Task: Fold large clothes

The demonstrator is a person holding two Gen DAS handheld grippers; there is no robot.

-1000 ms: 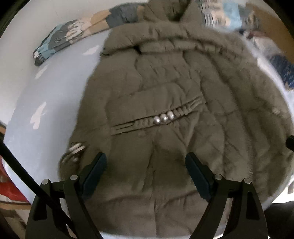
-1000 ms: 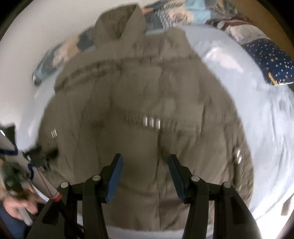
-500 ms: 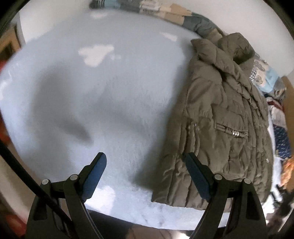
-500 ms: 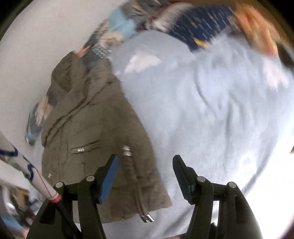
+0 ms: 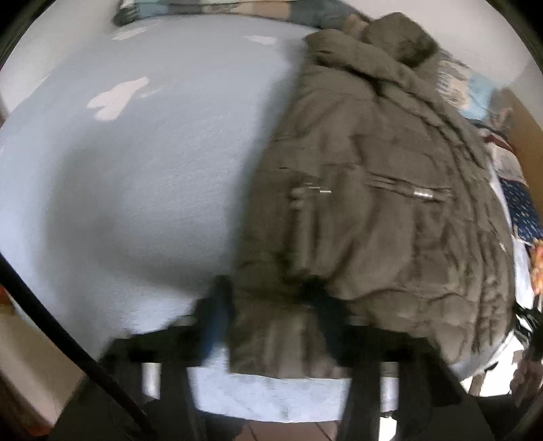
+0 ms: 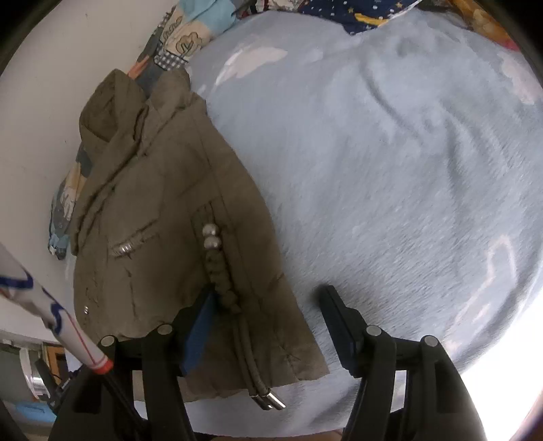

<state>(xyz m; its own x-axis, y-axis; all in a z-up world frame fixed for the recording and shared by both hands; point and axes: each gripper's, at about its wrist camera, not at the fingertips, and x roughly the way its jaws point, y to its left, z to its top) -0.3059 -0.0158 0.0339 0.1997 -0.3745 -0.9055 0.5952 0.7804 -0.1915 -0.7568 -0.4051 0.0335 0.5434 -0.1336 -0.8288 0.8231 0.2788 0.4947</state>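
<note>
Olive-brown quilted fabric is what is filling the near part of the bed: a padded jacket (image 5: 380,210) is lying flat on a pale blue fleece blanket (image 5: 142,176), with its hood (image 6: 112,101) pointing toward the white wall (image 6: 37,112) and its hem lying at the near edge of the bed. In the left wrist view the picture is blurred; the left gripper (image 5: 268,305) is standing over the hem corner of the jacket, and its jaws have just been closing, with the fabric bunching between them; the two fingers seem to be pressing on this fold, so it is gripping the jacket hem in a narrow hold. In the right wrist view the right gripper (image 6: 268,315) is at the other hem corner; its jaws have just been closing too, but they are standing half wide; the blue pad of one finger (image 6: 198,334) is lying on the jacket, and the other finger is resting on the bare blanket beside the jacket edge, apart from the cloth; I do not see it pinching anything. Between these fingers a braided drawcord (image 6: 222,271) with two silver beads is running down to the hem, and its metal tips (image 6: 269,402) are hanging over the blanket edge; a pocket zip (image 6: 130,244) is shining further to the left. Patterned bedding (image 6: 183,37) is lying along the wall behind the hood; a dark blue starry pillow (image 6: 359,13) is at the far side.
</note>
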